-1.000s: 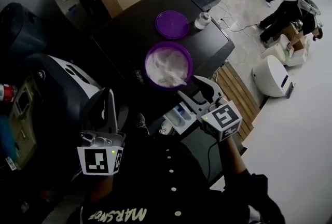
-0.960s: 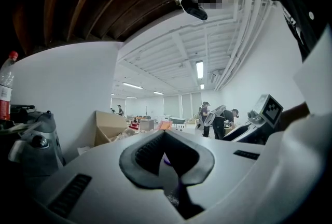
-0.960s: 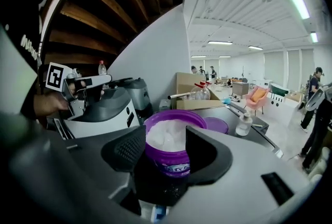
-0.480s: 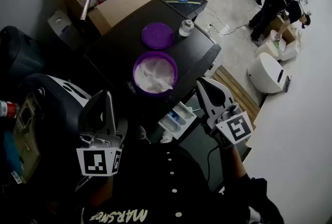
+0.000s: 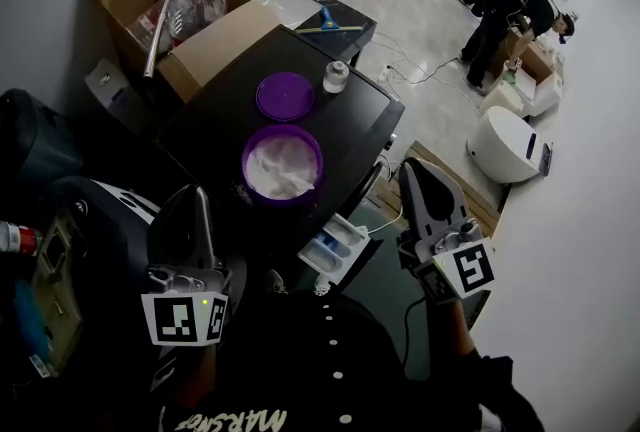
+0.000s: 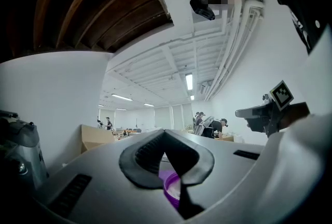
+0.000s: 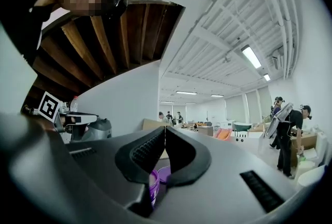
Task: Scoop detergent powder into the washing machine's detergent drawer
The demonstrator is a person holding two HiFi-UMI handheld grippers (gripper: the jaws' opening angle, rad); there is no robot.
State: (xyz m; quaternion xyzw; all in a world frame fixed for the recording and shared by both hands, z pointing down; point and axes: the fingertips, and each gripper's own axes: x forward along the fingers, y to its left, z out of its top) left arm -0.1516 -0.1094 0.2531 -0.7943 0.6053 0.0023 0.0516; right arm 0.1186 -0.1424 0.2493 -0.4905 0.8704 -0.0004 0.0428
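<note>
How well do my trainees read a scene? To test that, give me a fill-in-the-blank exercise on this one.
The open powder tub on the washing machine is ____ in colour.
The detergent drawer stands pulled ____.
The left gripper and the right gripper both have their jaws ____, with nothing held.
Missing words: purple; out; shut.

left hand-held gripper — jaws together, empty, level | right hand-held gripper — jaws together, empty, level
</note>
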